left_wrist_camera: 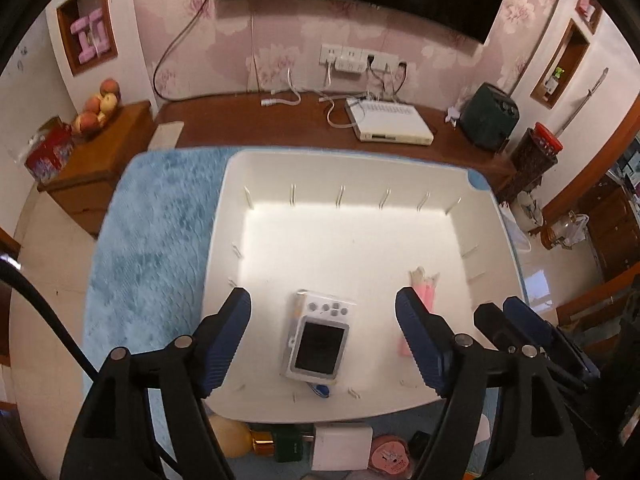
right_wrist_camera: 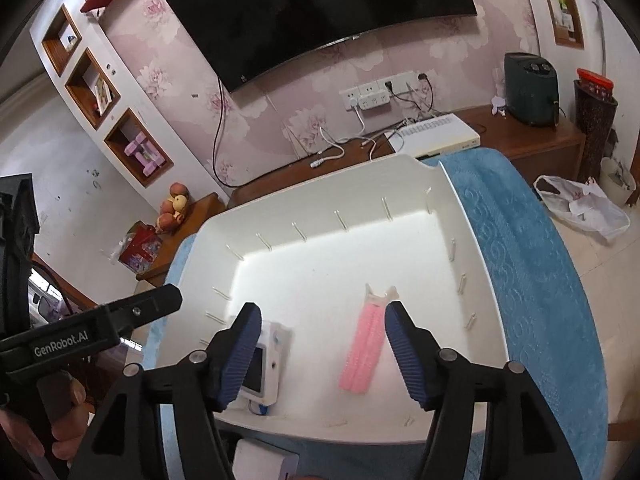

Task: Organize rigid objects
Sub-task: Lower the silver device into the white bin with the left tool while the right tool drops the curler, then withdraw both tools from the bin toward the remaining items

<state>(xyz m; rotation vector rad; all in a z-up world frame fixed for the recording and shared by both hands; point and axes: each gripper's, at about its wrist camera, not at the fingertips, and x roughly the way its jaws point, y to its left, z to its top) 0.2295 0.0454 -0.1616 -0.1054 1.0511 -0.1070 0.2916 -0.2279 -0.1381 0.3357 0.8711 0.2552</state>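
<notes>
tray, white plastic, shallow, with small divider ribs along its inner walls; sits on a blue fluffy mat that covers the worktop.

contents, two items: a compact digital camera in a clear sleeve, screen up, near the front wall towards the left; a pink comb-like clip, lying flat to the camera's right, the two well apart. a small blue-and-white piece pokes out under the camera's front edge; what it is cannot be told.

items not yet sorted, in front of the tray on the mat: a white box, a bottle with a gold collar, a pink round item, a dark green item. all partly hidden by the tray's front wall.

left gripper: jaws wide, holding nothing, hovering over the camera. right gripper: jaws wide, holding nothing, above the tray with its right jaw just beside the clip, touching or not cannot be told.

risks, judged:
- the clear sleeve looks slick; a pinch on it alone could let the camera slide out.
- both grippers hang close together over the same front part of the tray; a reach towards the unsorted items could knock one against the other.
- a jaw lowered carelessly could push the clip or catch a divider rib and shift the tray on the soft mat.
- the bottle lies on its side and may roll when nudged.
</notes>
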